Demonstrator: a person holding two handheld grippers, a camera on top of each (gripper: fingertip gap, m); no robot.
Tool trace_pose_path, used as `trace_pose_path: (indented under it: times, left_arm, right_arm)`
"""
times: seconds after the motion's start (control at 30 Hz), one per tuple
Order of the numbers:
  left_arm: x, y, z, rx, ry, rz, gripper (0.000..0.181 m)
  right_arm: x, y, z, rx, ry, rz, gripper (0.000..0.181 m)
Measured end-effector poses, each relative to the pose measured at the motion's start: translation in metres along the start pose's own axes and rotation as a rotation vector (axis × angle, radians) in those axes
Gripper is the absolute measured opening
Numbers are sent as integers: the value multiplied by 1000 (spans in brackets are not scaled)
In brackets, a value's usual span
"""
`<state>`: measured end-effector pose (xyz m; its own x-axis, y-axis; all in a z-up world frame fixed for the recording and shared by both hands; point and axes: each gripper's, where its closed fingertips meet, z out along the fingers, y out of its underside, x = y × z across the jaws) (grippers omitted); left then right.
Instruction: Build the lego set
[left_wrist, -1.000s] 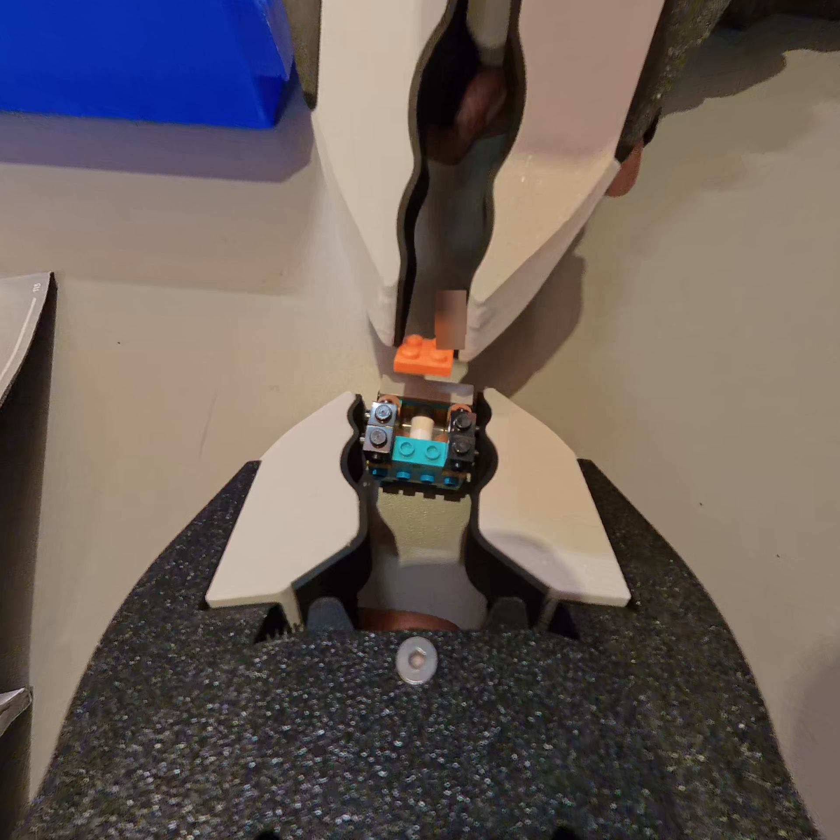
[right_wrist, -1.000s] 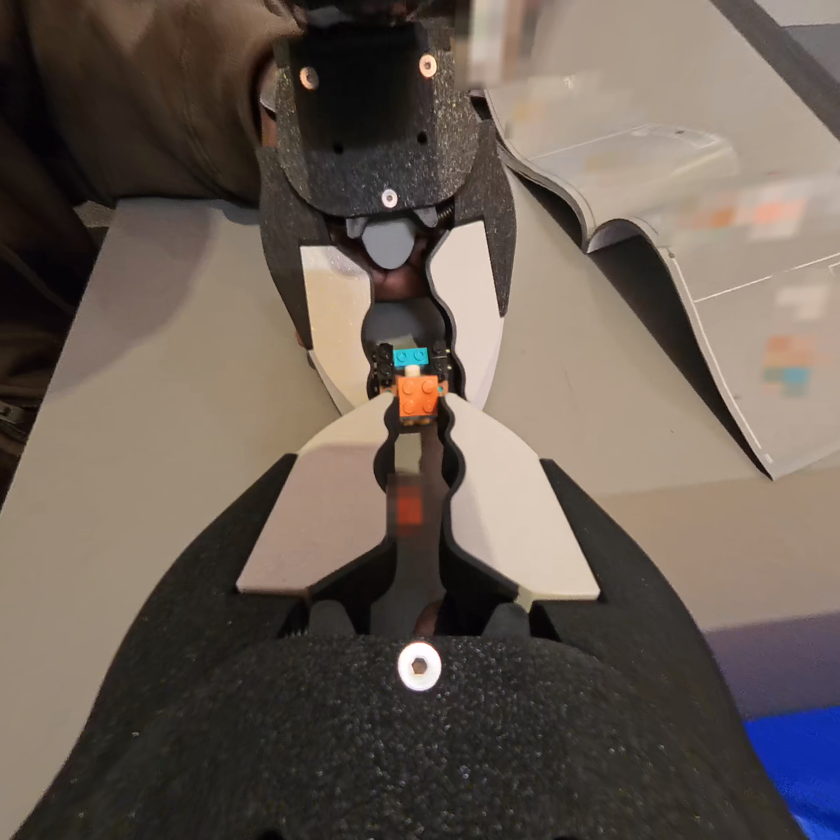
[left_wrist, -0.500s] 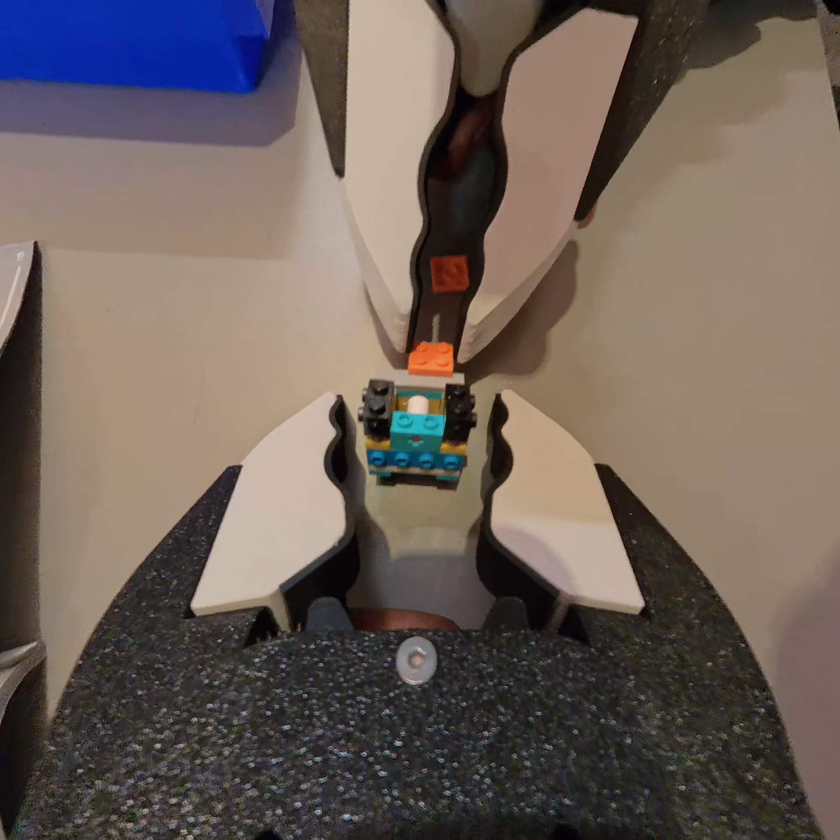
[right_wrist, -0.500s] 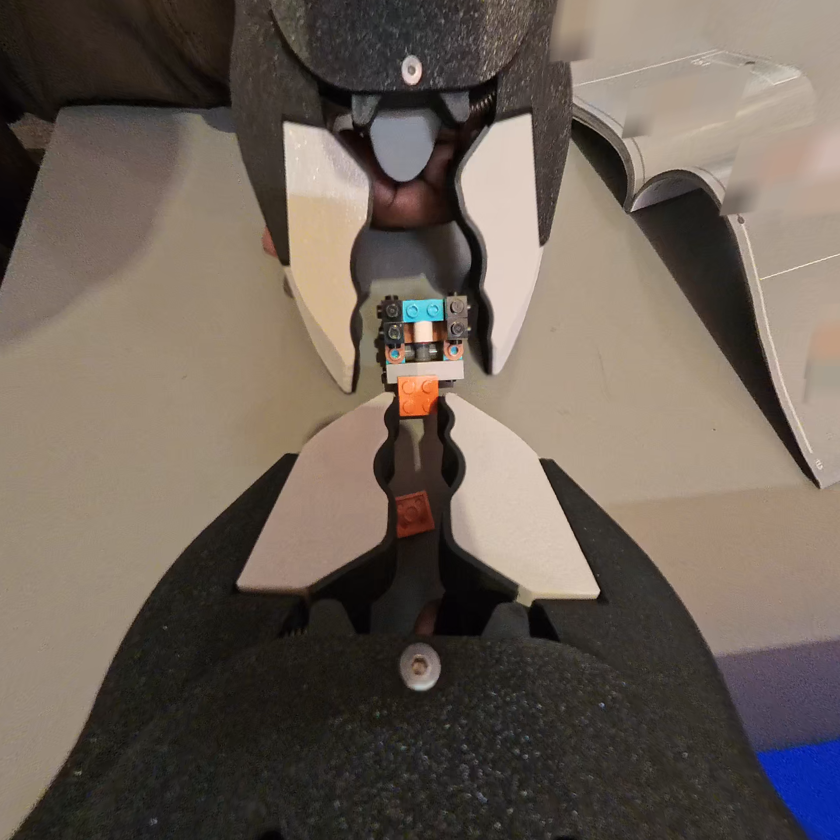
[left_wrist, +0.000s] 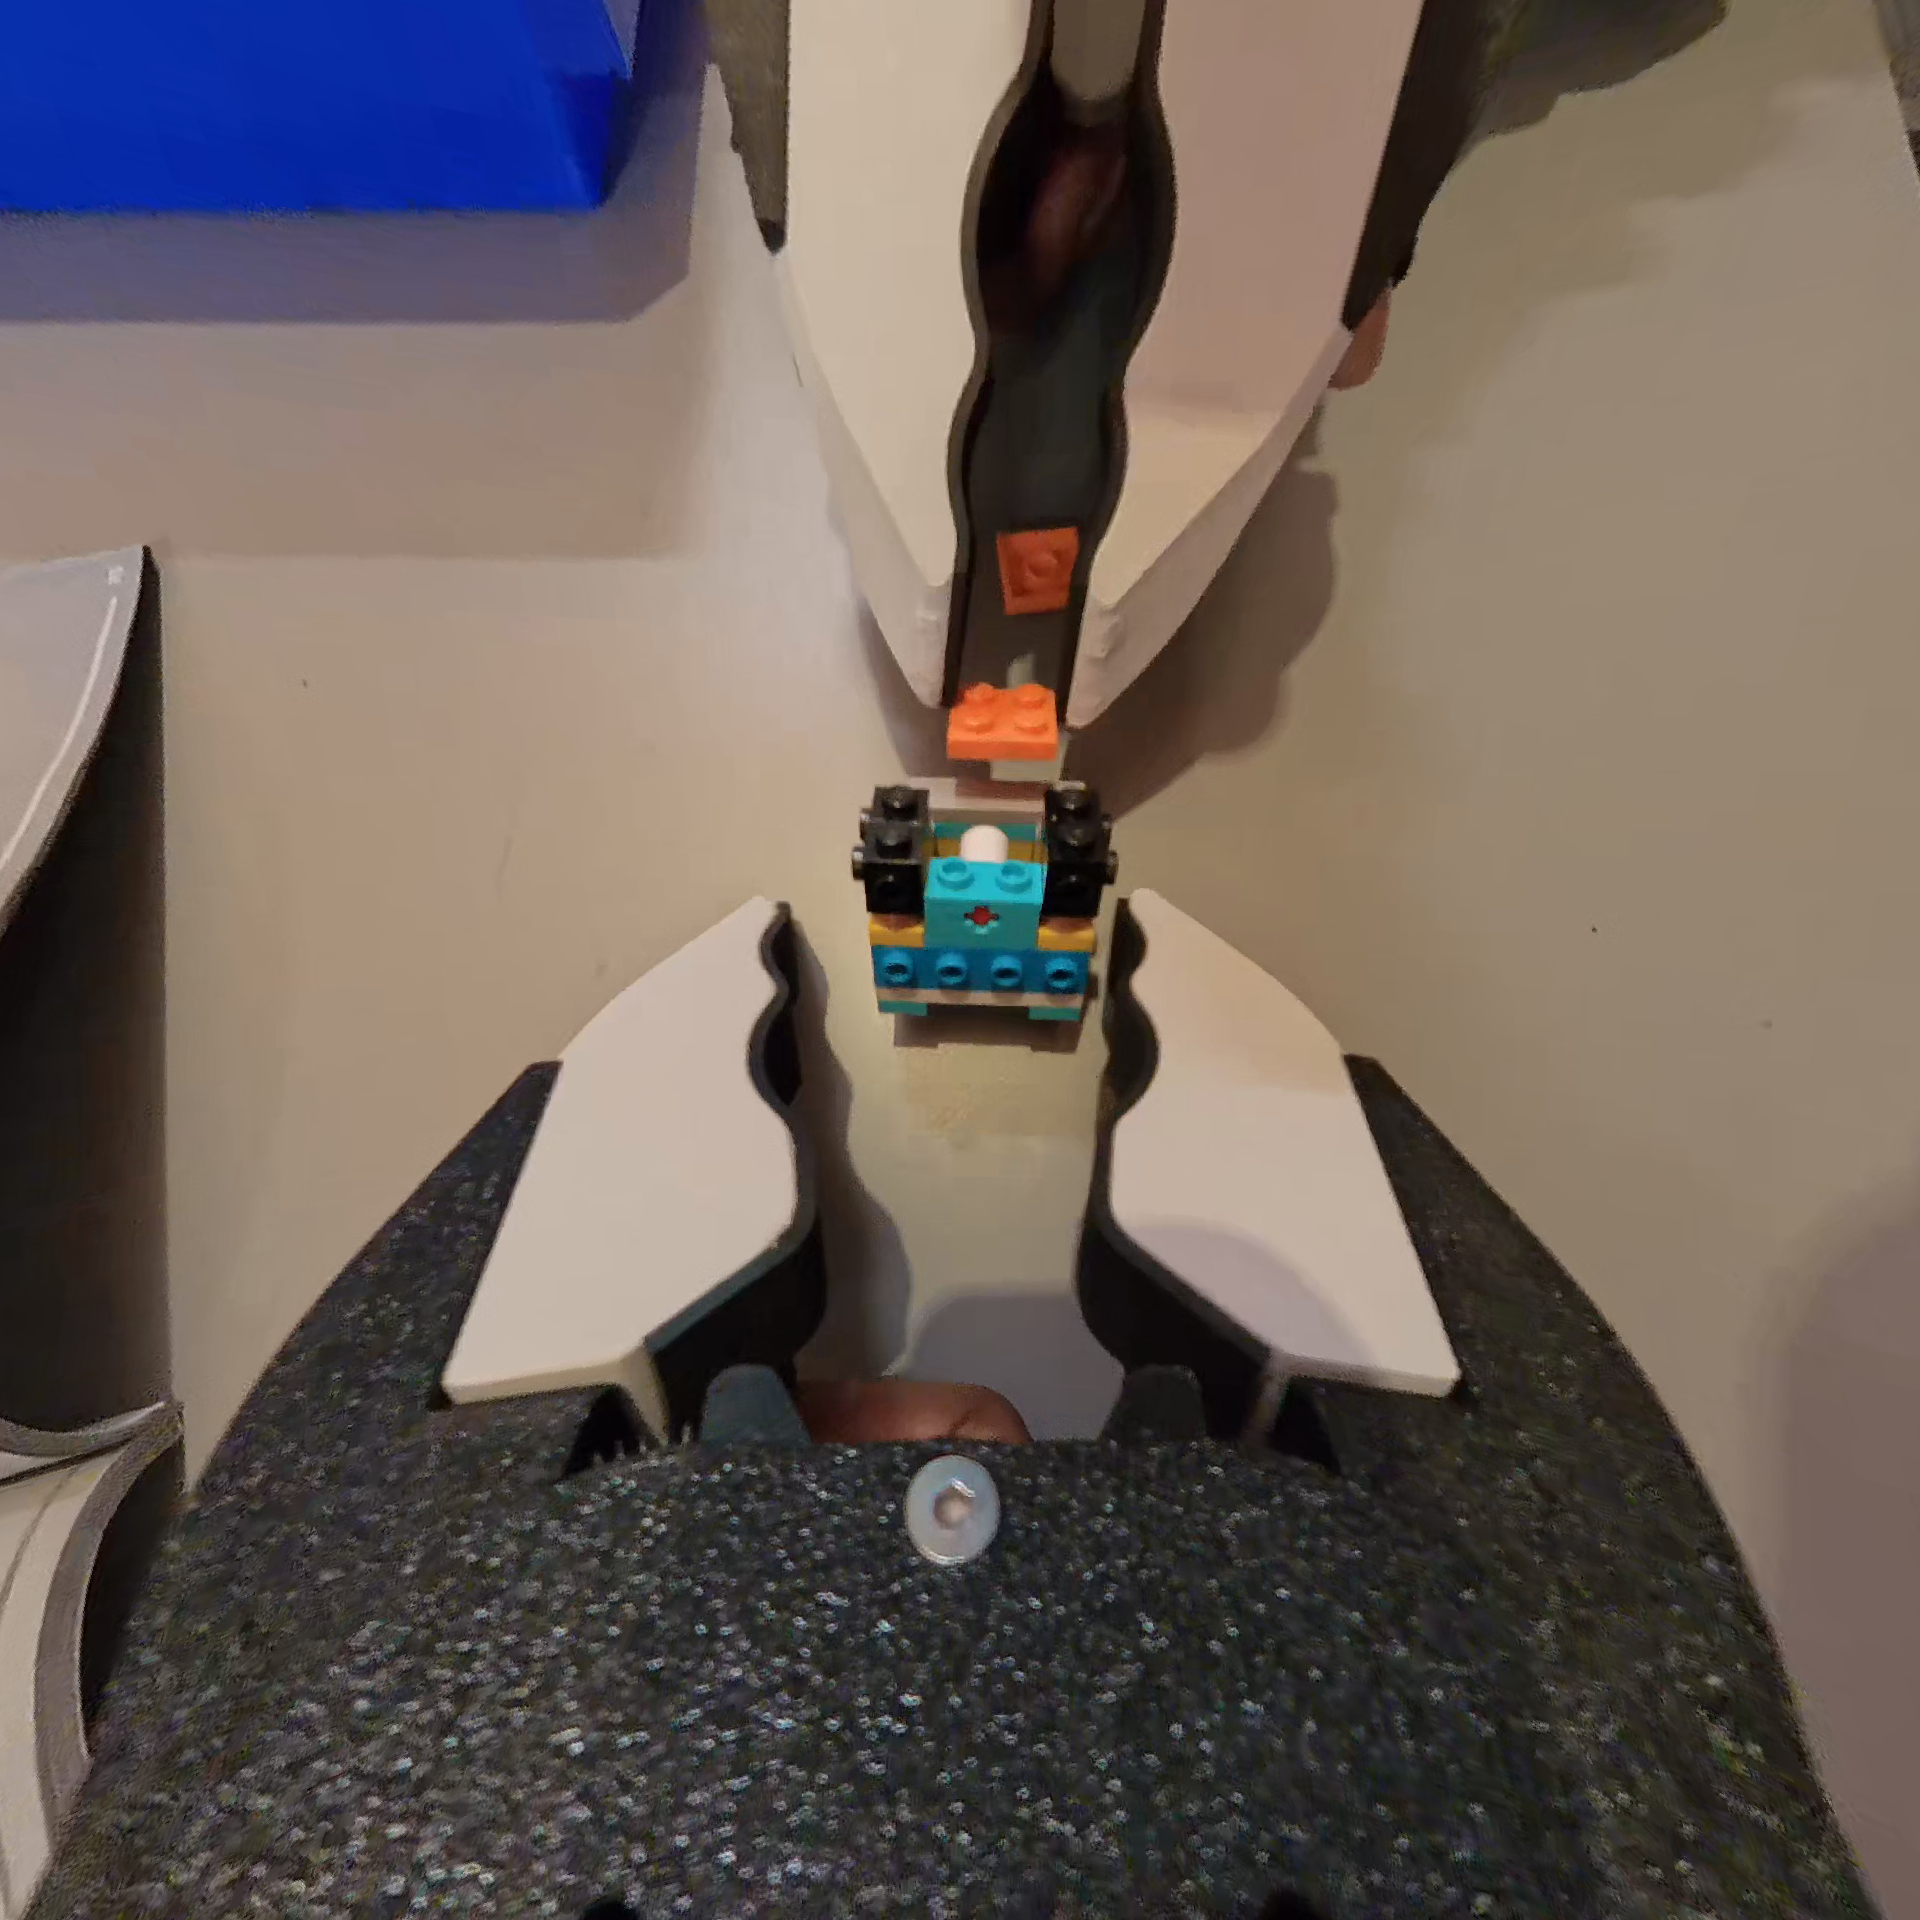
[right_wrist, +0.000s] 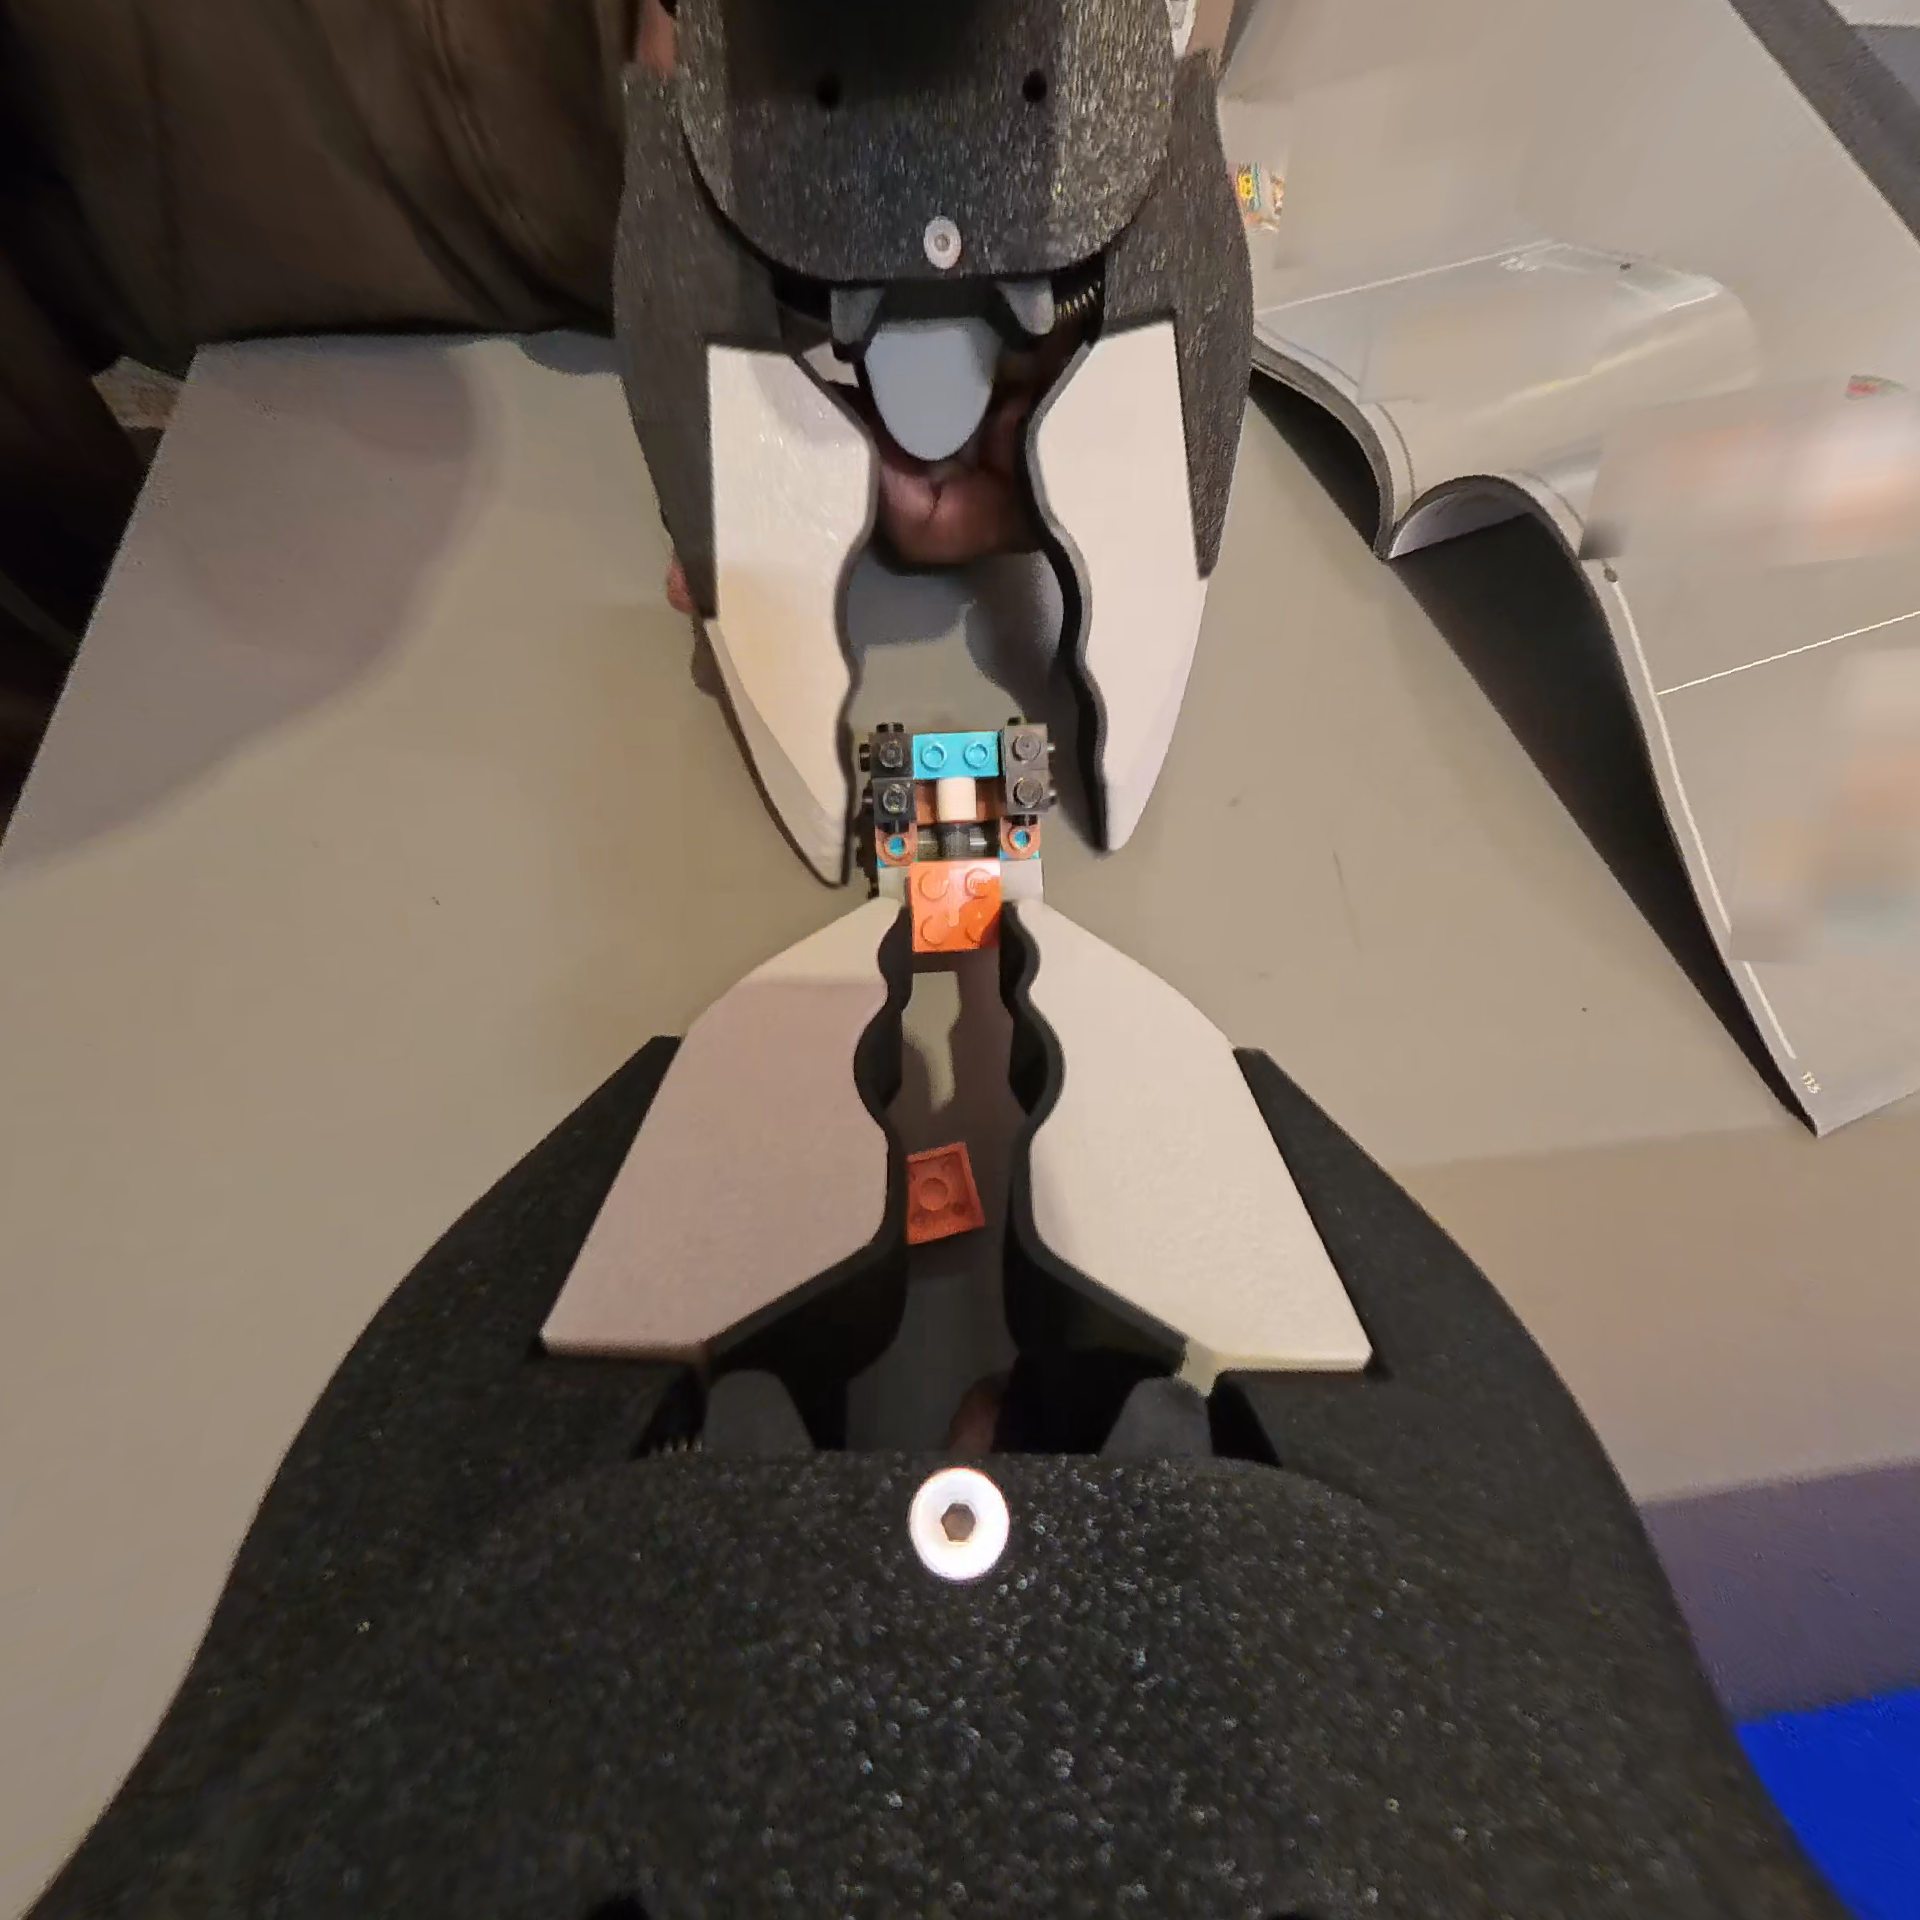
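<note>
Your left gripper (left_wrist: 951, 925) stands released, jaws spread; the lego model (left_wrist: 982, 904) sits on the table (left_wrist: 416, 831) just ahead of their tips, touching neither. Your right gripper (right_wrist: 954, 914) is clenched on the orange plate (right_wrist: 954, 912), held at the jaw tips against the model's far edge. A second orange piece (right_wrist: 943, 1195) lies under the right jaws.

A pale grey table (right_wrist: 312, 935) carries an open booklet (right_wrist: 1662, 644) and a blue bin (left_wrist: 291, 104) at opposite sides.
</note>
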<state>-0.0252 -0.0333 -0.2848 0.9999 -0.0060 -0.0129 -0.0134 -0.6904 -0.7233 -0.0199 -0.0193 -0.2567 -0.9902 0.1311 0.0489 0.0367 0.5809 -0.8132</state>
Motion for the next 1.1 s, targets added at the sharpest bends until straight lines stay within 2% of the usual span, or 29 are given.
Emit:
trace_pose_path:
  times: [0.03, 0.07, 0.1, 0.33, 0.67, 1.1]
  left_arm:
    - [0, -2, 1, 6, -1, -2, 49]
    - [1, -3, 1, 11, 6, 1, 39]
    - [1, -5, 2, 14, 2, 5, 37]
    - [1, -15, 8, 45, -39, 44, 37]
    - [6, -26, 5, 110, -19, 42, 37]
    - [14, -46, -11, 287, 57, 21, 37]
  right_arm:
    - [0, -1, -1, 6, 2, 1, 15]
    - [0, -3, -1, 12, 4, 0, 15]
    - [0, -4, -2, 17, 5, -1, 15]
    - [3, -17, -11, 37, 44, -18, 15]
    - [-1, -26, -11, -23, 78, -99, 15]
    - [-4, -48, -21, 9, 76, -109, 15]
